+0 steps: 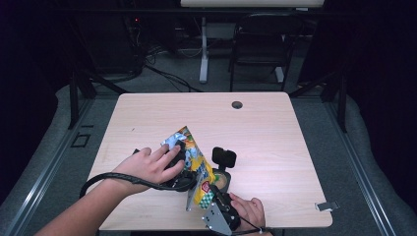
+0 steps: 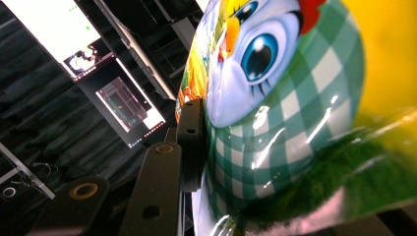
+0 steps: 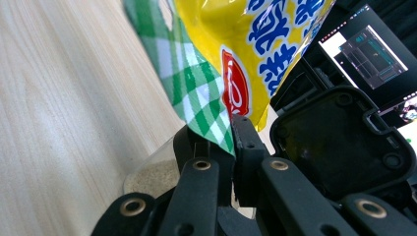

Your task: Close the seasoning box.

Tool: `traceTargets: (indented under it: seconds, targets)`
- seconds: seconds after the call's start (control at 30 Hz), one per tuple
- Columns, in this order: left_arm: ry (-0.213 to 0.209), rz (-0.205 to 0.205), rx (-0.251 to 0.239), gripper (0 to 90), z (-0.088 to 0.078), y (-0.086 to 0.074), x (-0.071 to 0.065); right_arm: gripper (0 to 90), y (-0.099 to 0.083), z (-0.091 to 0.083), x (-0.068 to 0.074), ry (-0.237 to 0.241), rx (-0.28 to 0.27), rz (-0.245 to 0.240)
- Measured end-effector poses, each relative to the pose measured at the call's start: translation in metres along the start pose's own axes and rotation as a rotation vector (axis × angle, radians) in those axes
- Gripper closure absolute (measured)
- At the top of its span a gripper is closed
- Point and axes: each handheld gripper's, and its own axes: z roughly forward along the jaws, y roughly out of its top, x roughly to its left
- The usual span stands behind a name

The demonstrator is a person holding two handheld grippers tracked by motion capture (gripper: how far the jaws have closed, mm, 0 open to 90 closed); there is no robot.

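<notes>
Snack bag (image 1: 194, 162): glossy crinkled foil, yellow with green-white check and a cartoon bird face (image 2: 255, 59), held up above the near-centre of the pale wood-grain table (image 1: 275, 128). Right gripper (image 3: 231, 147) is clamped on its checked bottom corner. Left gripper (image 1: 179, 169) presses one jaw against the bag's side; whether it is closed cannot be told. Clear cup (image 3: 152, 174) beside the bag holds beige granules.

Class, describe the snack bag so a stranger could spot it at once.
On the pale wooden table, look near the front edge, between the left gripper and right gripper. The snack bag is held there: glossy yellow, green-checked, with a cartoon bird's face, unlike the black gear beside it.
</notes>
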Motion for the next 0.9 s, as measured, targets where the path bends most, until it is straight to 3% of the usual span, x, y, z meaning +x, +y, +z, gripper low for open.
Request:
traceTargets:
  seconds: [0.9]
  targets:
    - [0.012, 0.011, -0.005, 71.8, -0.0013, -0.0007, 0.0015, 88.5, 0.0025, -0.0021, -0.0006, 0.014, -0.006, 0.028]
